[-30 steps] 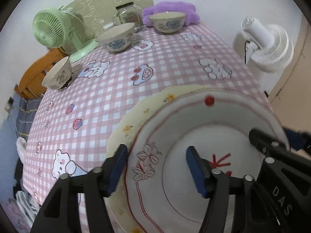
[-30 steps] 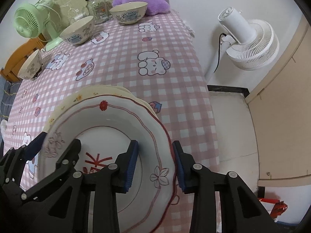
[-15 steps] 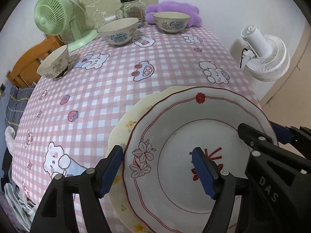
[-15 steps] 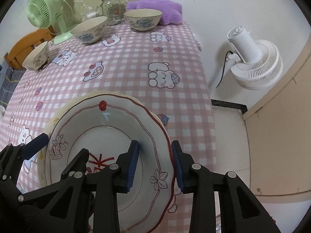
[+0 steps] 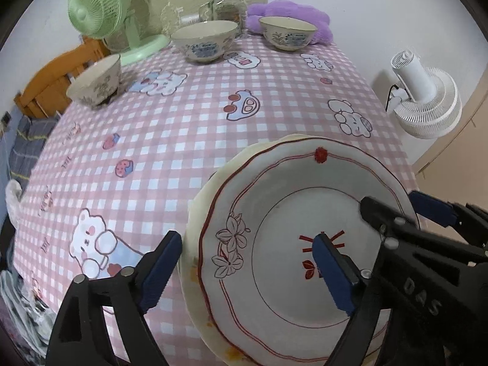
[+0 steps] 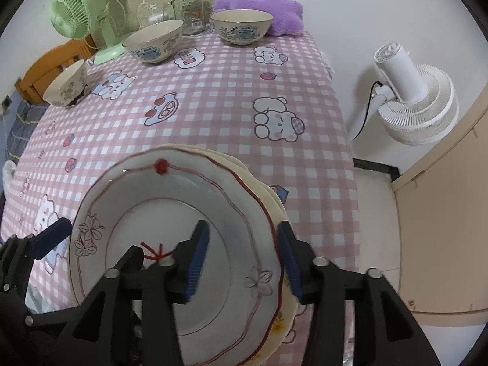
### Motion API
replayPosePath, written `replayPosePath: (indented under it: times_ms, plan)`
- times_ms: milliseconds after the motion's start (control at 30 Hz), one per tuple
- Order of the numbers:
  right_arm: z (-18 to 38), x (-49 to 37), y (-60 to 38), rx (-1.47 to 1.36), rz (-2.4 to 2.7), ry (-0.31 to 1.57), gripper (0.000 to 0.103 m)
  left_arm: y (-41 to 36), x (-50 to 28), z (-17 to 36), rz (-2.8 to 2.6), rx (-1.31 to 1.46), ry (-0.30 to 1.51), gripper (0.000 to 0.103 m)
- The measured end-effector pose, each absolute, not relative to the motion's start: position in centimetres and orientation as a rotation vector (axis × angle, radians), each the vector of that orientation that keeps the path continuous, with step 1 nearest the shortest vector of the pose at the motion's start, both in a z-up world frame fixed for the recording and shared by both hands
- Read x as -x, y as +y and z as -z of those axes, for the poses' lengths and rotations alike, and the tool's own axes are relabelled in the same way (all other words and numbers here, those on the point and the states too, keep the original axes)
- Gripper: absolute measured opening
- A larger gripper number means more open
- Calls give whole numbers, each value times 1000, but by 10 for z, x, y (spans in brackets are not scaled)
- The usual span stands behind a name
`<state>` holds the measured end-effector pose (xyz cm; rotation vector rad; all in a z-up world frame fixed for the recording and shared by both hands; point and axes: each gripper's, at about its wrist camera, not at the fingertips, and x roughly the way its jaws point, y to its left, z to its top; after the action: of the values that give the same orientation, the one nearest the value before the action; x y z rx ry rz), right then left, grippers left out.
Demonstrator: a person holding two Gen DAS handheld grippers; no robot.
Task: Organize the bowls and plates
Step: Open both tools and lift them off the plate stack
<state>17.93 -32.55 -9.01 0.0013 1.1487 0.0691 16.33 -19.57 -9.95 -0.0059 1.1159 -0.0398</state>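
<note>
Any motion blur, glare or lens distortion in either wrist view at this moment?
Right wrist view: the red-trimmed plate is smeared along its far rim, with a faint sheen there. Left wrist view: sharper, only the right gripper looks soft. Both: fisheye bulges the table edges, with dark corners.

In my left wrist view, the raised letters "DAS" [image 5: 422, 296] stand on the black body of my right gripper [image 5: 427, 274]. The glass jar [image 6: 187, 12] carries a printed label, and the tablecloth [image 6: 213, 97] has lettering in a cloud shape; both are too small to read.
</note>
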Motion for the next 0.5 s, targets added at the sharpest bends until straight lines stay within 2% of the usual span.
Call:
replayPosePath:
  times_ms: [67,300,500]
  plan:
    - [89,-178,-326,-21,-83,1149,73,-194,-163,99,45,12,1123,91]
    - [80,-177,-323,-51,-94,1141,74,-190,-160,83,65,1,1086,91]
    - [52,-177,-312,-33,-90,1059,74,-178,-163,60,60,-4,1020,91]
